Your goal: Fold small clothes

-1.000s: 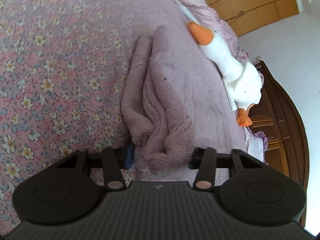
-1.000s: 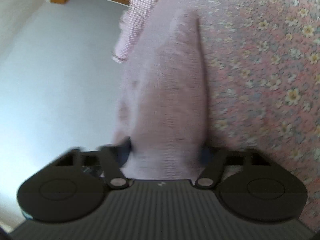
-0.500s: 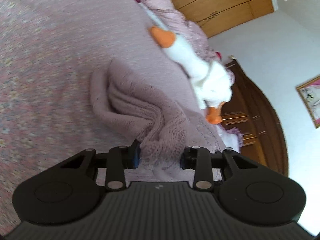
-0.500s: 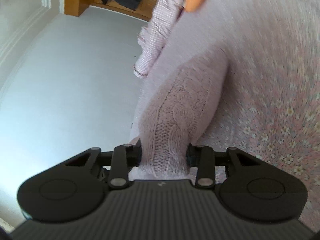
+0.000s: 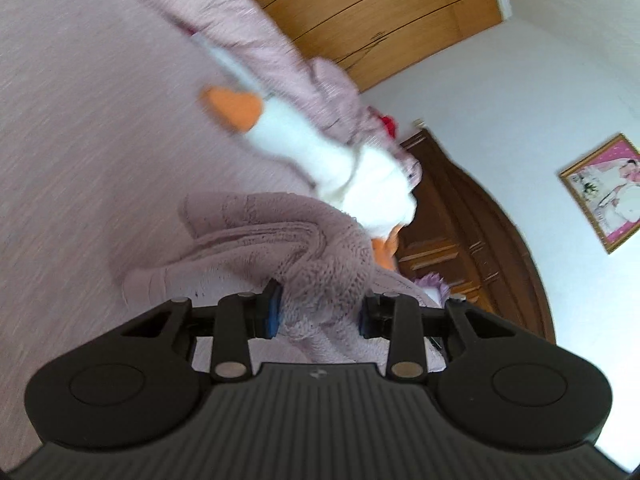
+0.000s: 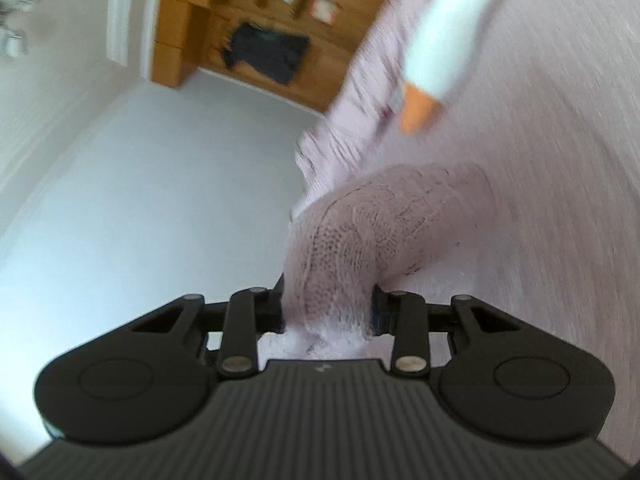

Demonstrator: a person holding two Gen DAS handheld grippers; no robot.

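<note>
— Where is the mauve cable-knit sweater (image 5: 280,240)?

— Bunched on the pink floral bedspread (image 5: 80,140), just beside a white plush goose with orange beak and feet (image 5: 344,168), both blurred.

— And the left tool (image 5: 318,312)?

— Its fingers pinch a thick wad of the knit.

— The right tool (image 6: 328,312)?

— Likewise clamped on a fold of the same sweater (image 6: 360,232), which arches toward the bedspread (image 6: 560,160).

white walls (image 5: 500,92), wooden wardrobe (image 5: 372,12), dark headboard (image 5: 472,232), framed picture (image 5: 604,192)
</note>
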